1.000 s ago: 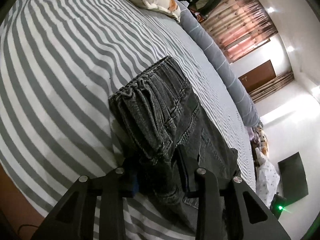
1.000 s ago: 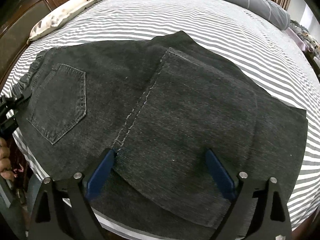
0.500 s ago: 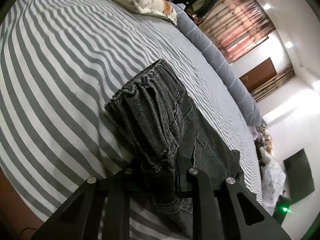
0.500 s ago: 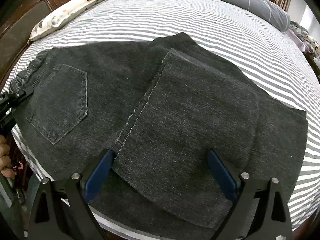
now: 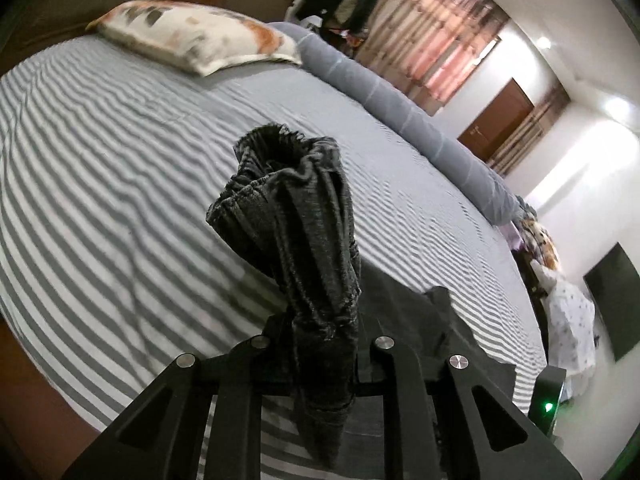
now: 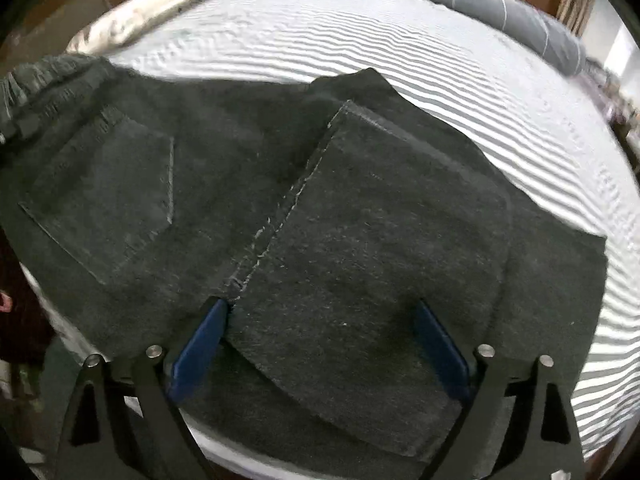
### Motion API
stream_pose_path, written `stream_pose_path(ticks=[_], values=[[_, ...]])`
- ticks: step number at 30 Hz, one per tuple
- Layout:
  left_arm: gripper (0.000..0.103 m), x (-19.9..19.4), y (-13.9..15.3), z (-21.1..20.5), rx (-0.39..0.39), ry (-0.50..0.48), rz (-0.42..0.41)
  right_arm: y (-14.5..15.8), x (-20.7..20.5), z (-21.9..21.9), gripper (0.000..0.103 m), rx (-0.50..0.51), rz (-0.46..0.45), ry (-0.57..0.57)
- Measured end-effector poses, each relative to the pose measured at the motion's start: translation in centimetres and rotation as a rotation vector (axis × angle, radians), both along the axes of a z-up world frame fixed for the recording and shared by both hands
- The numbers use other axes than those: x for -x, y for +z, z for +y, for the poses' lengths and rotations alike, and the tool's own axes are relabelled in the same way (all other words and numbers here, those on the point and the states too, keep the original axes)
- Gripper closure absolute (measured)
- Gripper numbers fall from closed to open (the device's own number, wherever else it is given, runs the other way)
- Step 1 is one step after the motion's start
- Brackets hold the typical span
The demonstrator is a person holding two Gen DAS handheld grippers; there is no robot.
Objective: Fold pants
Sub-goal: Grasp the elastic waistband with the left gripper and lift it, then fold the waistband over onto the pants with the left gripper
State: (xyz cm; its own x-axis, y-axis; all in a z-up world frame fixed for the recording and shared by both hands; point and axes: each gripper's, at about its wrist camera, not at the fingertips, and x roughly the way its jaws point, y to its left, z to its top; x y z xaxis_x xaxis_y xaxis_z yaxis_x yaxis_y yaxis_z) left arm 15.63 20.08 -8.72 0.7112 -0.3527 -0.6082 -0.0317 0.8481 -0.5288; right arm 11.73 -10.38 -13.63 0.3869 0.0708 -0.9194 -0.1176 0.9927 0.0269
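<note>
The pants (image 6: 320, 208), part-folded along the bed's (image 5: 120, 160) near edge, have their waistband (image 5: 288, 216) pinched and raised in the left gripper (image 5: 320, 340), the right gripper (image 6: 320, 336) closing slightly but wide over the legs, pads unpressed: next, carry the waistband across.

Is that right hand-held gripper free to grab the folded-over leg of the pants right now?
Probably yes. The right hand-held gripper stands open with its closing jaws straddling the folded leg of the pants, nothing lying on top.
</note>
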Motion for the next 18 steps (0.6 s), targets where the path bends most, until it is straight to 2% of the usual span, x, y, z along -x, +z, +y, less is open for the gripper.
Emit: stream_pose_path(ticks=[3, 8, 13, 18], values=[[0.085, 0.0, 1.4, -1.8, -0.018, -0.026, -0.012, 1.4, 0.7, -3.2, 0.016, -0.173, 0.008, -0.067], [0.088, -0.2, 3.6, -6.1, -0.057, -0.094, -0.038, 3.4, 2.9, -9.3, 0.015, -0.368, -0.039, -0.192], [0.088, 0.3, 5.6, -11.8, -0.093, -0.195, -0.073, 4.8, 5.2, -14.7, 0.015, -0.400, -0.095, -0.266], [0.088, 1.6, 6.6, -19.3, -0.114, -0.351, -0.095, 4.6, 7.7, -18.9, 0.015, -0.465, -0.111, -0.330]])
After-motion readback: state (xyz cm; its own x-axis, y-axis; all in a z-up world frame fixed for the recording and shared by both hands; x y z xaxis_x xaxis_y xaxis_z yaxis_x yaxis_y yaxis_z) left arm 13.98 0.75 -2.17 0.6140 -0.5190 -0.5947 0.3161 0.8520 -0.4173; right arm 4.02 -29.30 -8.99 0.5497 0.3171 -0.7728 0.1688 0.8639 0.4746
